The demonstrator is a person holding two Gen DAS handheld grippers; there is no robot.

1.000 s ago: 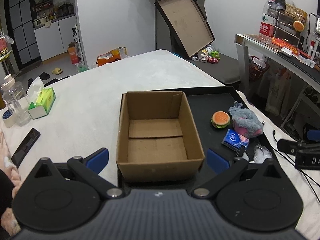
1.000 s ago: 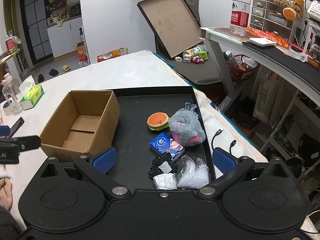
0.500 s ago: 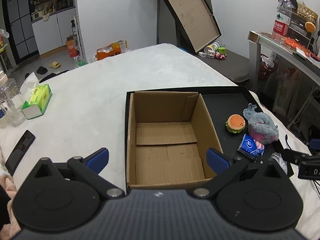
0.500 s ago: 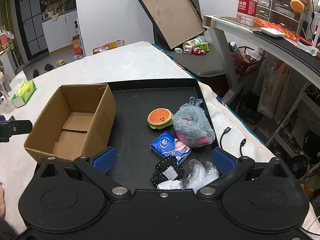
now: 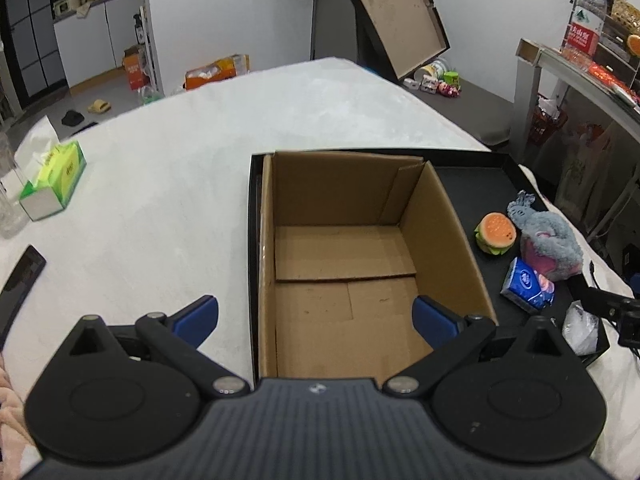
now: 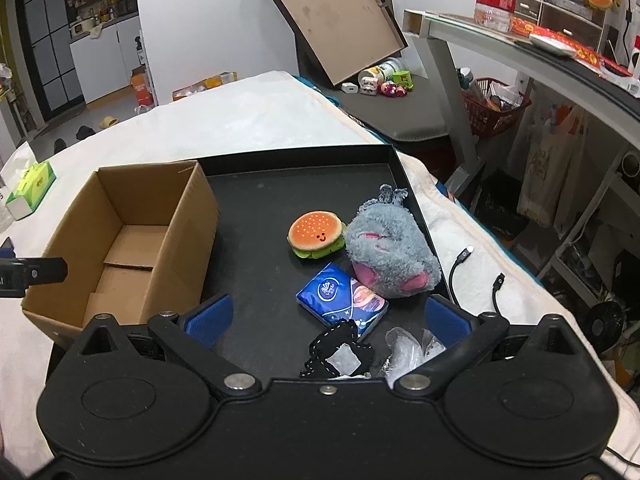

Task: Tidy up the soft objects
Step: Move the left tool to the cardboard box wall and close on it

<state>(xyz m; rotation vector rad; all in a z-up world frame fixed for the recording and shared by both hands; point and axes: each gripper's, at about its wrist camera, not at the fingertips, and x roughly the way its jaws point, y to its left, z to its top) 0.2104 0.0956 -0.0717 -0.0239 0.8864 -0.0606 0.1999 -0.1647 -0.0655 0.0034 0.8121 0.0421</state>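
Just ahead of the right gripper's [image 6: 326,316] housing, the black fabric piece [image 6: 338,350] and crinkled clear bag [image 6: 408,354] are partly hidden, and the phone [image 5: 20,280] left of the left gripper [image 5: 315,316] is cropped.

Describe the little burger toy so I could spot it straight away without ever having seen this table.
Find the black tray on the white-covered table; a cardboard box fills its left part. Right of the box lies the burger toy, touching a grey plush. It alone is round and orange, with a tiny smiling face and a green frill.
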